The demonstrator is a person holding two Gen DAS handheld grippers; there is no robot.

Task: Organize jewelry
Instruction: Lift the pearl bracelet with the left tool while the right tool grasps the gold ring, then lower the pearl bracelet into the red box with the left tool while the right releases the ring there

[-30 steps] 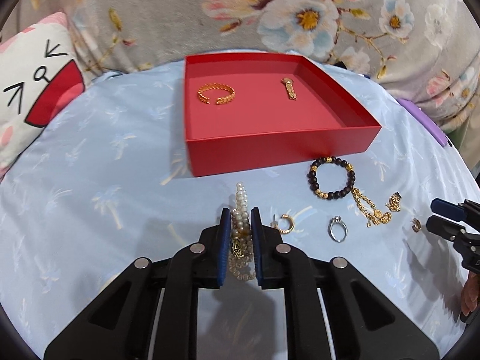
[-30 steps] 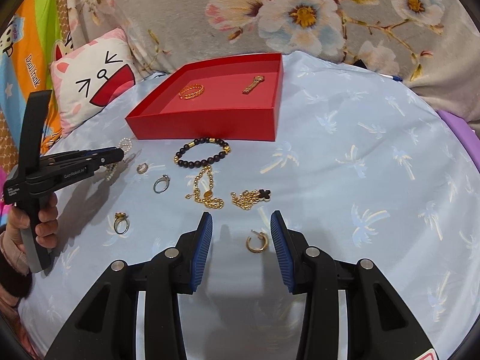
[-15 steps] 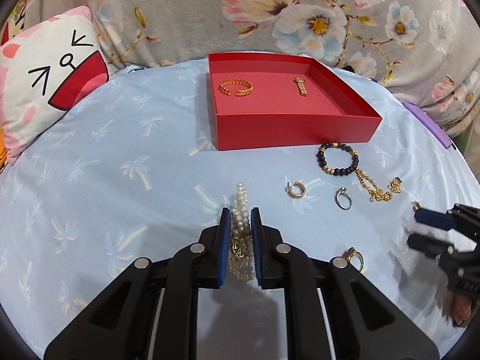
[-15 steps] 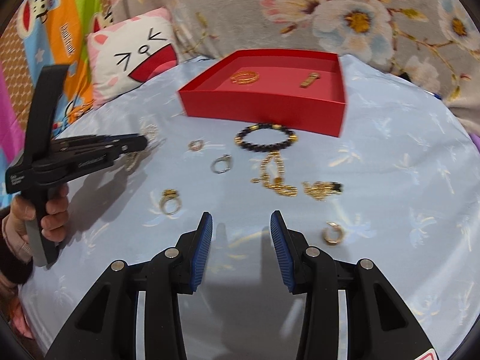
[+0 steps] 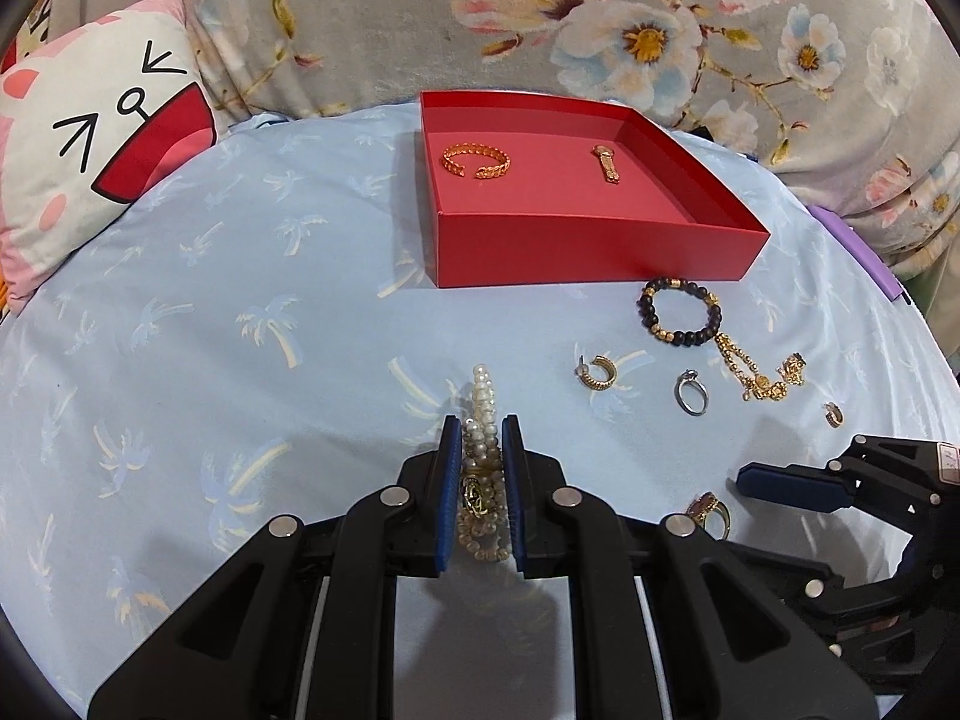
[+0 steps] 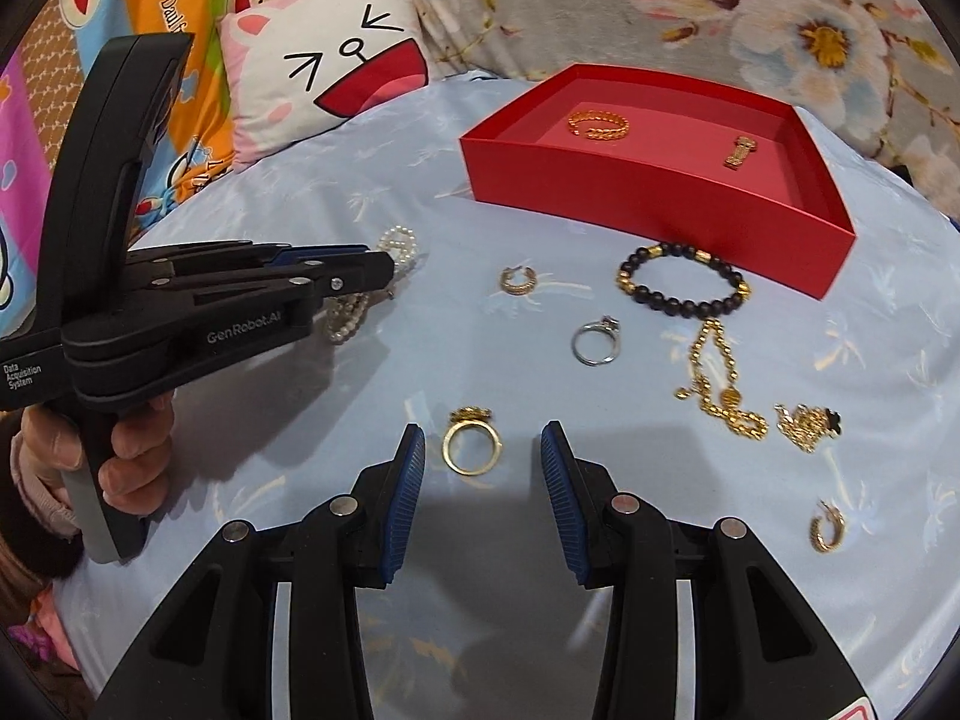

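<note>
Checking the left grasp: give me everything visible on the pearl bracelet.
The pearl bracelet is several strands of small white, pearl-like beads with a gold charm low in the bunch. It is pinched edge-on between the blue pads of the left gripper; its loops stick out ahead of the fingertips and hang below them, over the blue cloth.

A cat-face cushion (image 5: 90, 150) is lying at far left on the pale blue palm-print cloth (image 5: 210, 330); a floral blanket (image 5: 600, 18) is draping behind, cartoon fabric (image 6: 120, 18) beside it.

Bangle (image 5: 476, 161) in box (image 5: 594, 249), rings outside
</note>
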